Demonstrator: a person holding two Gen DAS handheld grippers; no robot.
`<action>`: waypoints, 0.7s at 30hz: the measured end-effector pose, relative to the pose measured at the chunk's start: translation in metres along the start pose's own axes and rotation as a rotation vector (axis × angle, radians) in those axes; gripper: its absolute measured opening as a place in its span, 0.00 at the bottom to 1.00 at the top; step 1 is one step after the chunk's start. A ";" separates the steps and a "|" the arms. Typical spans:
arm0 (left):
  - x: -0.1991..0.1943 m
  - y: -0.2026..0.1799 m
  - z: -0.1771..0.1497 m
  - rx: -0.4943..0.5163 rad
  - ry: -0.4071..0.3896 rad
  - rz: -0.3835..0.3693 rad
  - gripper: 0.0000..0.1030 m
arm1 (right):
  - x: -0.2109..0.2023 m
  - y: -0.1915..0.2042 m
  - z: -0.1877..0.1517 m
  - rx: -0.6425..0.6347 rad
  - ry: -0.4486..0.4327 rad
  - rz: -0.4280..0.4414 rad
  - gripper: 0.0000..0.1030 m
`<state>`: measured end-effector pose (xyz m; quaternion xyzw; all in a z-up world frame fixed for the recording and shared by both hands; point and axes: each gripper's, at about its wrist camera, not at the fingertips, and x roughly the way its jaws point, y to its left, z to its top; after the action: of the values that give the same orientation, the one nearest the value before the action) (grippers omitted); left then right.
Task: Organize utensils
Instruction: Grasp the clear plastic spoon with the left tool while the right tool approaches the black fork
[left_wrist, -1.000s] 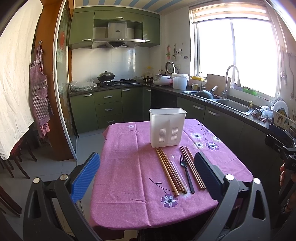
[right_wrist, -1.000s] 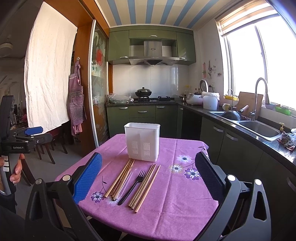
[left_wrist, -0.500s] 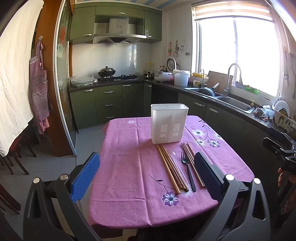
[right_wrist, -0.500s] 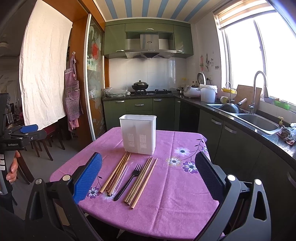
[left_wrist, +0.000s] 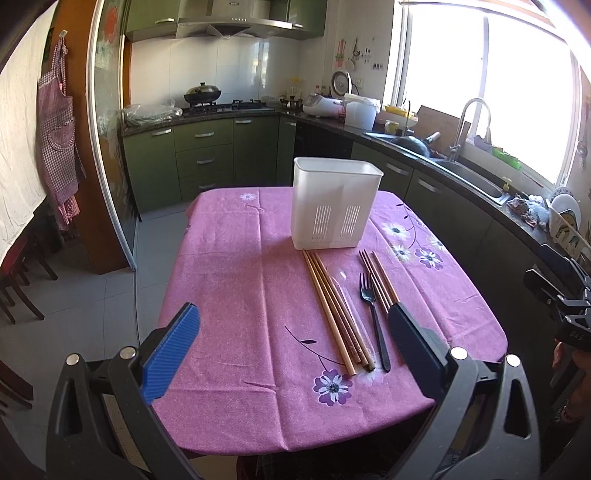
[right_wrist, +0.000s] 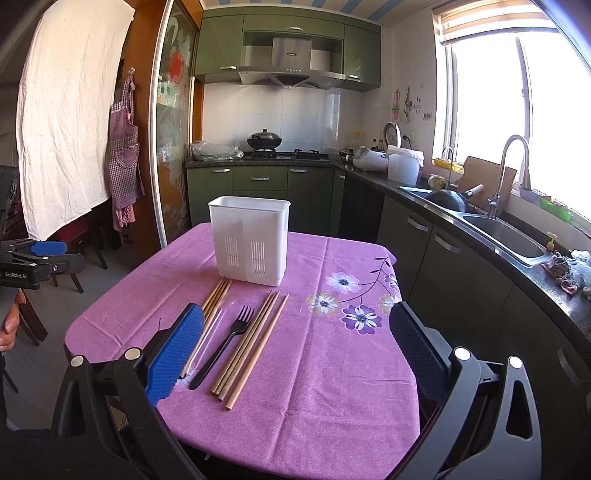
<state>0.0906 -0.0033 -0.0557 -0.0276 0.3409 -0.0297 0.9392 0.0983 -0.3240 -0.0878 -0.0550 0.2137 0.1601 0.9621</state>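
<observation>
White slotted utensil caddy (left_wrist: 337, 206) stands upright on table w/ purple floral tablecloth (left_wrist: 236, 280), toward the far end. All utensils lie flat on the cloth on the near side of the caddy, roughly parallel, long axes pointing at it.

Left-wrist view, relative to caddy:
- light wooden chopstick bundle (left_wrist: 334, 310) starts just in front of caddy's left front corner, tips nearly touching its base
- clear plastic utensil (left_wrist: 349, 314) just right of that bundle, hard to make out, type unclear
- black plastic fork (left_wrist: 373, 314) next right, tines toward caddy
- darker chopstick bundle (left_wrist: 378, 280) right of fork, near ends hidden behind a gripper finger

Left gripper (left_wrist: 291, 354): fingers wide apart, nothing between, held above near table edge.
Right gripper (right_wrist: 295, 354): fingers wide apart too, empty, above near edge; its blue left pad (right_wrist: 175, 354) overlaps the view of the light bundle.

Caddy interior not visible from either cam. Bkgd: green kitchen cabinets (right_wrist: 258, 184), sink (right_wrist: 506, 232) to caddy's right.
</observation>
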 end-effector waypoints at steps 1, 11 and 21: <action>0.009 -0.002 0.004 0.003 0.028 -0.001 0.94 | 0.008 -0.003 0.003 -0.001 0.016 0.005 0.96; 0.126 -0.040 0.028 -0.015 0.384 -0.139 0.79 | 0.093 -0.019 0.019 -0.049 0.249 0.004 0.96; 0.216 -0.076 0.029 -0.059 0.610 -0.187 0.29 | 0.124 -0.032 0.005 -0.040 0.335 0.024 0.96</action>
<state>0.2713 -0.0943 -0.1660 -0.0759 0.6036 -0.1127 0.7856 0.2173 -0.3181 -0.1352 -0.0974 0.3687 0.1645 0.9097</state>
